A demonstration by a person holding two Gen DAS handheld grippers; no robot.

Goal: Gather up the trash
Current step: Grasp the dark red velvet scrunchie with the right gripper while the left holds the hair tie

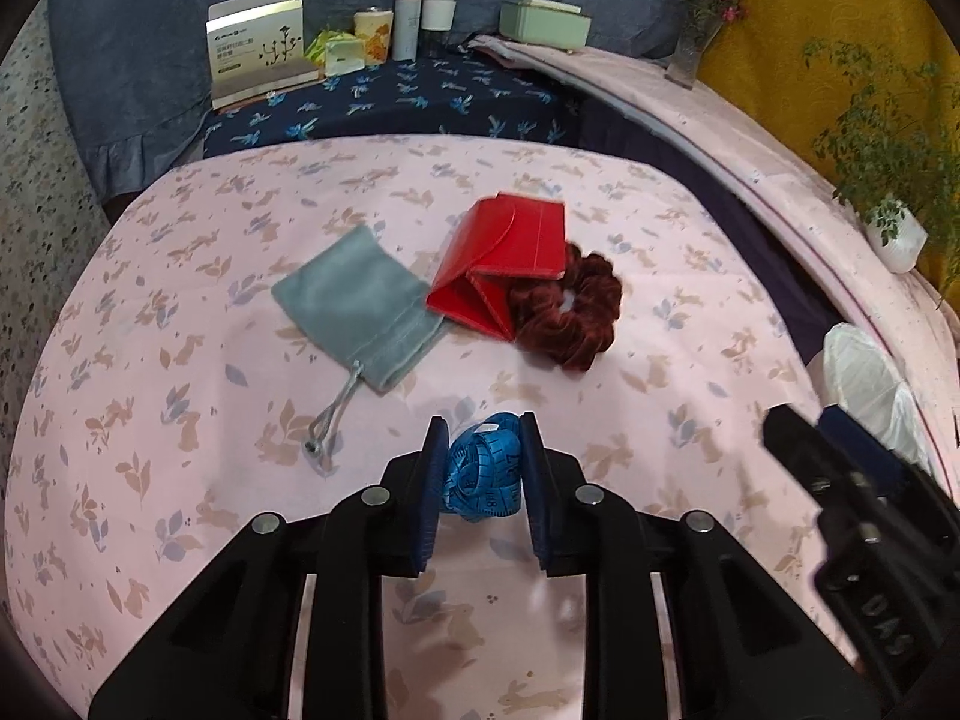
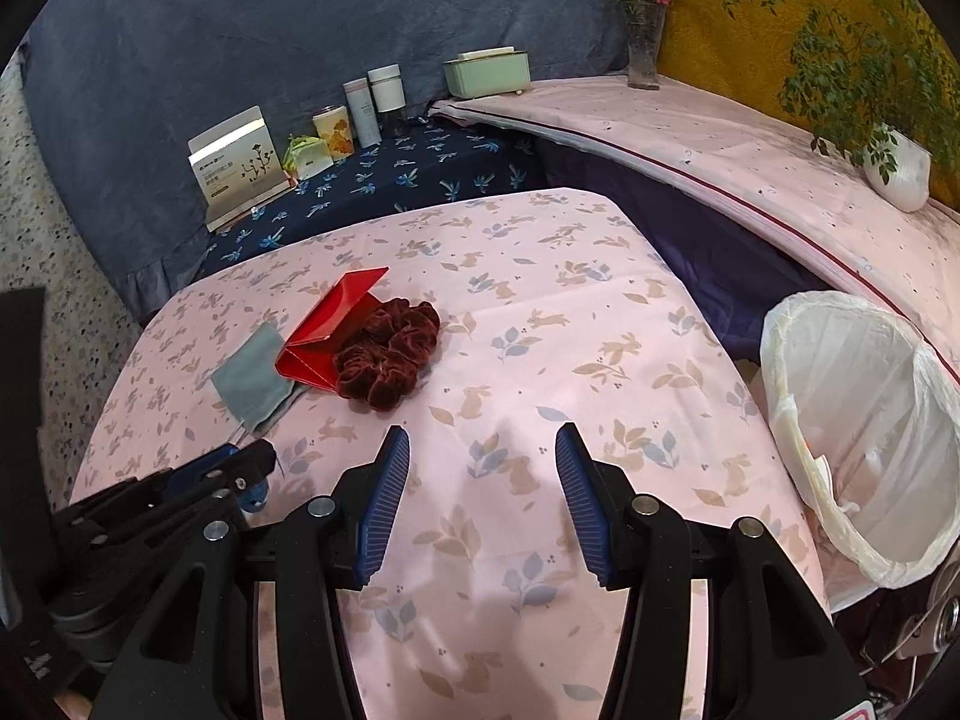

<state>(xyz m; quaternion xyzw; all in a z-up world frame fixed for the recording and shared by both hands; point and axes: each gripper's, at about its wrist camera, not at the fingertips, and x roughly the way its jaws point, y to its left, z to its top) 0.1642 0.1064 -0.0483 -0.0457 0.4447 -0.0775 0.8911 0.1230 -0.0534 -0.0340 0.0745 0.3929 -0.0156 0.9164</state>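
While the left gripper (image 1: 485,471) tilts steeply down at the pink rabbit-print tablecloth (image 1: 180,324), its blue pads press on a coiled blue measuring tape (image 1: 483,476). Over on the right, the right gripper (image 2: 483,483) leans down too, jaws half apart with only cloth between them. Beyond lie a grey velvet drawstring pouch (image 1: 359,307), a red folded card wallet (image 1: 503,264) and a maroon velvet scrunchie (image 1: 567,313). At the table's right edge stands a white bag-lined bin (image 2: 864,438).
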